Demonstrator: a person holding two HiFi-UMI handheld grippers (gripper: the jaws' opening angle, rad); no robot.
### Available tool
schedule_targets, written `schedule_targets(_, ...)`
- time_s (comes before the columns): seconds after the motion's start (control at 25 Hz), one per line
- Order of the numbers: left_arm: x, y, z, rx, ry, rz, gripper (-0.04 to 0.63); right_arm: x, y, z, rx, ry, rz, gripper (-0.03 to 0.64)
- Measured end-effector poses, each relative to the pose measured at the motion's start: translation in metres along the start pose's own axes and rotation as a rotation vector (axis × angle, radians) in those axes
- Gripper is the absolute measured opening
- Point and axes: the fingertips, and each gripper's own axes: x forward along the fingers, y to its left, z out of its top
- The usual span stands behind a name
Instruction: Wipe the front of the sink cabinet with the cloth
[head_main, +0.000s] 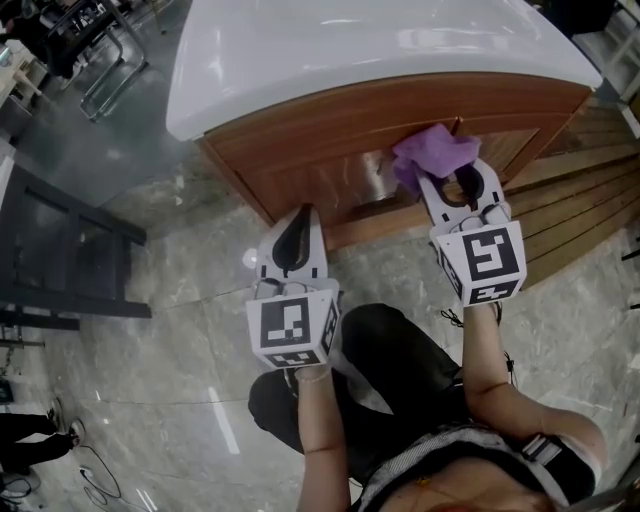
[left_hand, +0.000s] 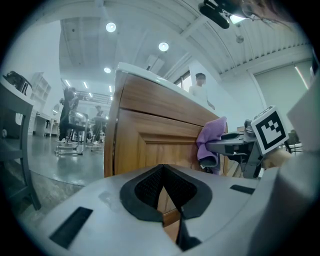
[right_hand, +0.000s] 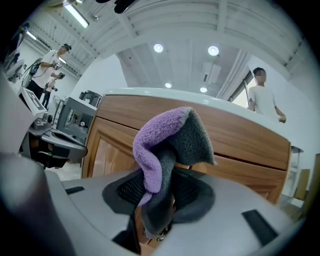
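While the left gripper (head_main: 297, 235) hangs idle nearest the person, jaws clenched on nothing and short of the cabinet's lower edge, the right gripper (head_main: 462, 188) grasps the purple cloth (head_main: 432, 152) by a bunched fold. The cloth sits near the right end of the cabinet front (head_main: 320, 150), just under the white top's (head_main: 350, 60) overhanging edge, seemingly touching wood. Risk: the fold looks shallowly held, so dragging could pull it free, or bare jaw tips could scrape the panel.
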Motion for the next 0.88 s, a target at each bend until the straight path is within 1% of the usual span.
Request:
schedule_targets(0.32,-0.004,0.006,-0.001,-0.002,0.003,0.012,0.006,0.001,-0.002,0.000,0.001,-0.009,-0.004,0.186)
schedule_targets(0.68,-0.009,0.010,-0.002,-0.006,0.007,0.020,0.006,-0.002,0.003,0.001,-0.015,-0.016,-0.030,0.186)
schedule_targets(0.76,-0.010,0.012,-0.002,-0.006,0.008,0.024,0.006,-0.004,0.009,0.002,0.000,-0.022,-0.009,0.186)
schedule_targets(0.88,-0.013,0.016,-0.001,-0.009,0.008,0.035,0.006,-0.008,0.031,0.006,0.064,-0.052,0.081,0.184)
